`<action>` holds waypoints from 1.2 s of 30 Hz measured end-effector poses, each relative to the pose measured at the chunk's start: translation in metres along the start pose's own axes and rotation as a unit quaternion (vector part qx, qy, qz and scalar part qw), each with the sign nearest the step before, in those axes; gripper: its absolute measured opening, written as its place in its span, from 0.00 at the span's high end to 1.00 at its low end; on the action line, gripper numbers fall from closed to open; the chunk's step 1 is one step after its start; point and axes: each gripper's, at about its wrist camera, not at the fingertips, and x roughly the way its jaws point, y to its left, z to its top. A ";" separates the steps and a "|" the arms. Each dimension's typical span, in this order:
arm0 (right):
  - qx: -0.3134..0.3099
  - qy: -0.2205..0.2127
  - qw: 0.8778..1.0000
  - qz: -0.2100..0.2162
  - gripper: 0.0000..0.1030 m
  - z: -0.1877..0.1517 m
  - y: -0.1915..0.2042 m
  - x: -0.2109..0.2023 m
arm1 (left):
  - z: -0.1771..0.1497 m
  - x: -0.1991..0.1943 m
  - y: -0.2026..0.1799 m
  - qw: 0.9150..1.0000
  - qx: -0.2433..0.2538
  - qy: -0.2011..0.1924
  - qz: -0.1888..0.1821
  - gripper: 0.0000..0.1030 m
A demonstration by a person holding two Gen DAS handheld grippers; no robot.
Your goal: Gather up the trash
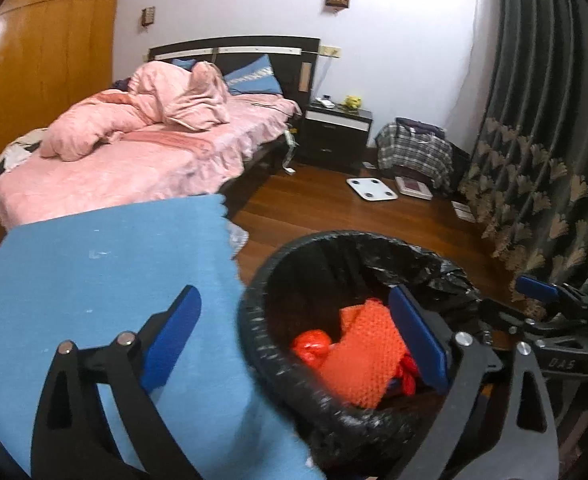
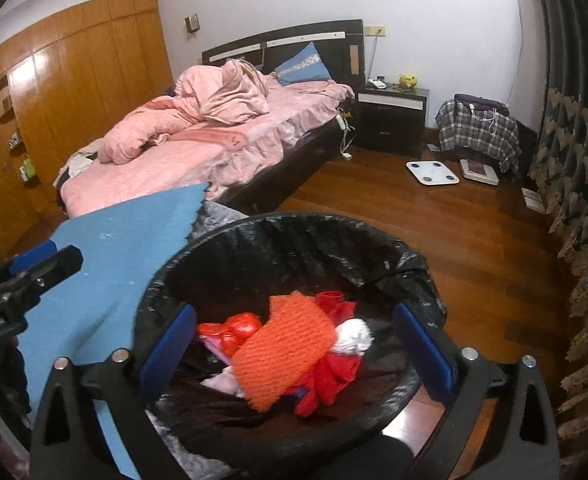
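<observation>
Two hand-held claws hang over a black-lined trash bin (image 2: 278, 248) in a bedroom, both spread wide and gripping nothing. The right claw (image 2: 294, 352) sits directly above the bin's mouth, its blue pads straddling the load inside: an orange foam net sleeve (image 2: 282, 352), crumpled red plastic (image 2: 234, 332), red cloth-like scraps (image 2: 330, 376) and a white wad (image 2: 354, 334). The left claw (image 1: 294, 344) hovers over the bin's left rim, one pad above a blue mat (image 1: 106, 280) that lies just beside the bin, the other above the trash.

The collected rubbish already rests in the bin, and neither claw carries a piece, so the drop-off step looks complete or close to it. Judging from these views, the job now turns either to finding more litter or to closing up the black bag (image 1: 434, 268), whose loose edge folds over the rim on the far right side.

No obvious loose trash shows on the wooden floor (image 2: 434, 240); the white scale (image 2: 432, 172) and a second flat device (image 2: 479, 171) beside it near the plaid bag (image 2: 478, 132) look like household goods, not waste. If the liner is next, each claw needs to come down on the thin plastic at opposite sides of the rim and pinch it cleanly; the film is slippery and may tear or slide free.
</observation>
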 end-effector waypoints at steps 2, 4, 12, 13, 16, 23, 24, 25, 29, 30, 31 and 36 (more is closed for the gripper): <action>0.001 0.000 1.000 0.011 0.06 0.000 0.009 -0.008 | 0.000 -0.010 0.006 1.000 -0.002 -0.002 0.009 0.08; -0.005 -0.006 1.000 0.018 0.06 0.000 0.020 -0.017 | -0.002 -0.020 0.010 1.000 -0.005 -0.003 0.018 0.08; -0.017 -0.030 0.999 0.041 0.06 0.005 0.056 -0.047 | -0.010 -0.058 0.025 0.999 -0.004 -0.005 0.053 0.08; -0.017 -0.033 0.998 0.044 0.06 0.006 0.060 -0.050 | -0.011 -0.063 0.026 0.999 -0.002 -0.006 0.052 0.08; -0.025 -0.040 0.998 0.050 0.06 0.009 0.071 -0.061 | -0.010 -0.077 0.030 0.998 -0.006 -0.015 0.055 0.08; -0.054 -0.055 0.995 0.060 0.06 0.012 0.097 -0.082 | -0.009 -0.106 0.033 0.997 -0.014 -0.040 0.060 0.08; -0.057 -0.056 0.995 0.061 0.06 0.012 0.099 -0.084 | -0.009 -0.110 0.033 0.997 -0.014 -0.044 0.061 0.08; -0.060 -0.057 0.995 0.063 0.06 0.012 0.101 -0.086 | -0.008 -0.115 0.032 0.997 -0.013 -0.048 0.062 0.08; -0.067 -0.065 0.993 0.067 0.06 0.013 0.108 -0.093 | -0.005 -0.125 0.032 0.996 -0.012 -0.057 0.065 0.08; -0.069 -0.066 0.993 0.068 0.06 0.013 0.108 -0.094 | -0.006 -0.128 0.032 0.996 -0.012 -0.059 0.065 0.08; -0.071 -0.068 0.993 0.067 0.06 0.013 0.109 -0.096 | -0.005 -0.130 0.032 0.996 -0.013 -0.060 0.064 0.08; -0.075 -0.069 0.993 0.066 0.06 0.015 0.114 -0.097 | -0.004 -0.134 0.031 0.996 -0.015 -0.064 0.062 0.08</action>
